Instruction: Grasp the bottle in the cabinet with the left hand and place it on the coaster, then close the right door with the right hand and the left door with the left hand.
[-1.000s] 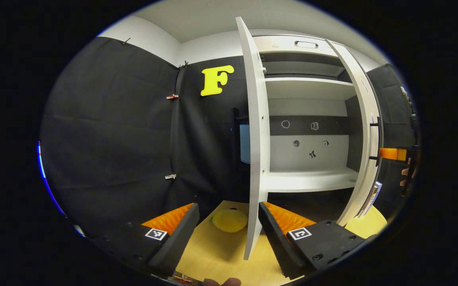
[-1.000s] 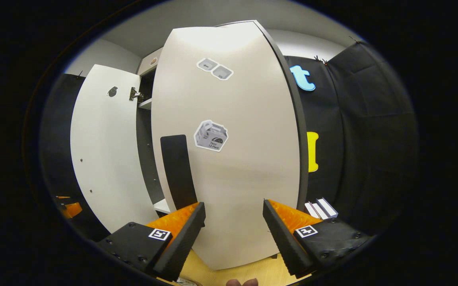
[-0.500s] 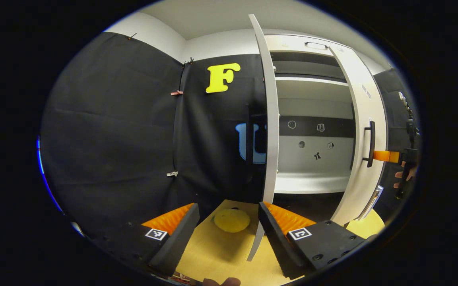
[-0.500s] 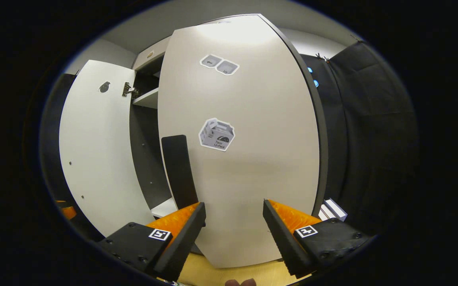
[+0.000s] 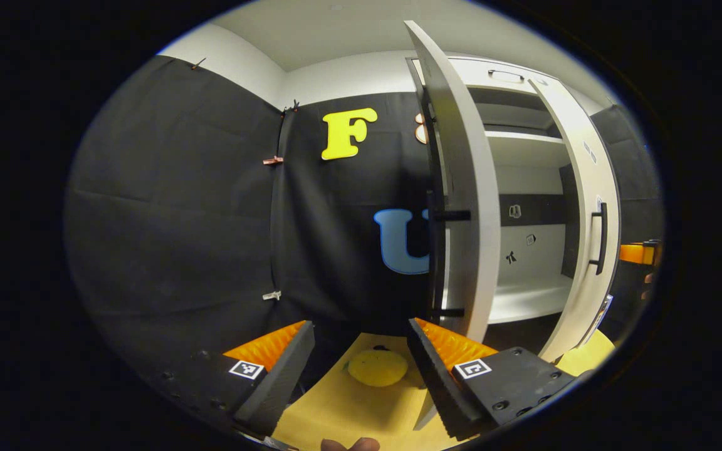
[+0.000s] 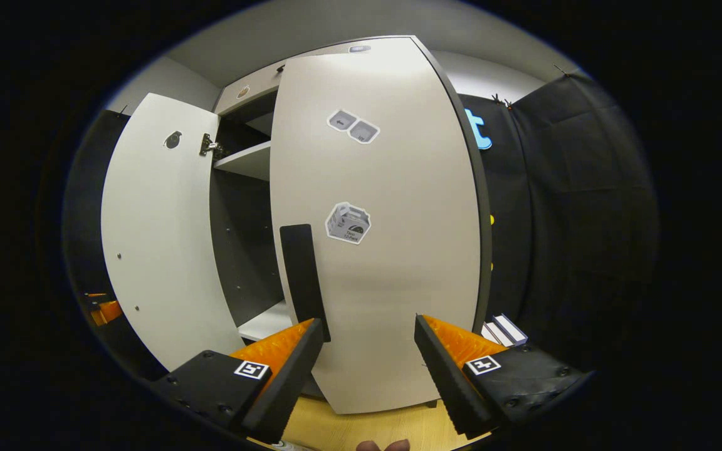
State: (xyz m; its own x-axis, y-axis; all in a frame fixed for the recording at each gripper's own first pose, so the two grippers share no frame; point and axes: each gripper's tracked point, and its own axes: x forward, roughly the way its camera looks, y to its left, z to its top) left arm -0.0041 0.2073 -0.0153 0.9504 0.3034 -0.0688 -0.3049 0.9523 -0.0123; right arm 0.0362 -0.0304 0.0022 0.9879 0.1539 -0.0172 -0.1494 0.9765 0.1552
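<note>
Wooden tabletop [image 5: 336, 413] lies below us; both doors ajar, left gripper [image 5: 361, 369] and right gripper [image 6: 367, 369] spread, empty; sticker [image 6: 348, 223] at 12 unreadable.

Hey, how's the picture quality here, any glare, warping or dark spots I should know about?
Right gripper view: the right door bows outward from fisheye warp, with bright glare near its top. Left gripper view: the left door curves too, its near face in shade; the lower shelf is brightly lit.

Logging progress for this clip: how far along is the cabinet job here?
Apparently done: the cabinet shelf looks bare. In hand: the open right gripper faces the right door, which stands ajar. Left: shutting it, then the left door beside the open left gripper.
</note>
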